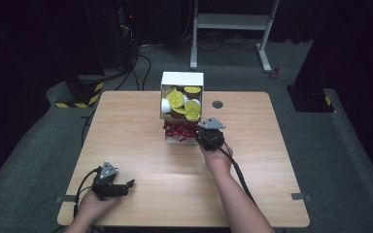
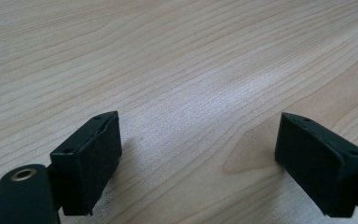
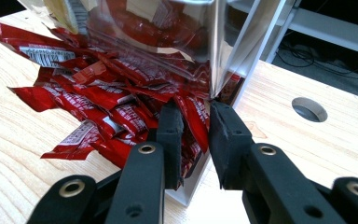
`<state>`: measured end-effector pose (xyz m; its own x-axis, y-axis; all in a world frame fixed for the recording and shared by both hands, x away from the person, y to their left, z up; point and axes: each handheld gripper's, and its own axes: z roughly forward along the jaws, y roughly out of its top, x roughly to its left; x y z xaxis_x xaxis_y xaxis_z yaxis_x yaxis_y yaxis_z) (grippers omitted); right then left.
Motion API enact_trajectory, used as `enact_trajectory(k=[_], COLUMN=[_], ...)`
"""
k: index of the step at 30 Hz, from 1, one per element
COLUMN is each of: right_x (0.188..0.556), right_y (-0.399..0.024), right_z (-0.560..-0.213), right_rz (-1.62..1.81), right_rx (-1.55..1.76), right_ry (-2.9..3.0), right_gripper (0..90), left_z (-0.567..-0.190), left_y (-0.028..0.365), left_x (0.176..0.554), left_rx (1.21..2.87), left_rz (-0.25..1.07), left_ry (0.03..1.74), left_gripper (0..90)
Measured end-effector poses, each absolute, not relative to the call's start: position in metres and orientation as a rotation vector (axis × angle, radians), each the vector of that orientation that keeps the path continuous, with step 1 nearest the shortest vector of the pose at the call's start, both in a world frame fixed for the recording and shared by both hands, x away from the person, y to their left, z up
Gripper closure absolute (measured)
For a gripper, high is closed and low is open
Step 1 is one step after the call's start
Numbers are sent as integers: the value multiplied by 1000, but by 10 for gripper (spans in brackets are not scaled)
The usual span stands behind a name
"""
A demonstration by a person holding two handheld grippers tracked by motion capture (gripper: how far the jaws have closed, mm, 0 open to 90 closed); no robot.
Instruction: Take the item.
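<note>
A lab setup here: lone wooden bench [image 1: 141,145] on grey carpet, dark curtains around, cables [image 1: 141,63] trailing, hazard-striped stand bases [image 1: 80,94] far left

Light wood-grain rectangular table [image 1: 141,160] w/ rounded corners sits mid-room on grey carpet floor [image 1: 335,160]. Round dark cable hole [image 1: 217,104] in the tabletop near its far edge, right of centre. Far side: white metal frame stand [image 1: 233,22] w/ two feet on the carpet, black cables [image 1: 143,63] trailing across the floor to its left. Black block w/ yellow-black hazard stripes [image 1: 80,92] at far left; another dark base [image 1: 311,97] at far right. Small grey tape strips [image 1: 298,196] on the carpet at both near table corners. Surroundings v. dark, black drapes [image 1: 39,39] around; light falls mainly on the tabletop.
</note>
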<state>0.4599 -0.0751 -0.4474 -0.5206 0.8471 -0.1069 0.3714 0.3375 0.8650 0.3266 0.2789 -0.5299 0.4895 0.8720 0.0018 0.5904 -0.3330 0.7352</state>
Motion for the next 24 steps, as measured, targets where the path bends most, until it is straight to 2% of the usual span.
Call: enact_trajectory(k=[11, 24], right_x=[464, 462], right_y=[-75, -76], right_z=[-448, -450], right_rz=[1115, 1105], right_rx=[1069, 1061], right_ry=[2051, 2080], right_gripper=[748, 835], left_z=[-530, -530], left_y=[280, 280], left_x=[326, 325], left_rx=[2056, 2055], left_rz=[529, 529], left_ry=[1196, 1198], left_gripper=[150, 150])
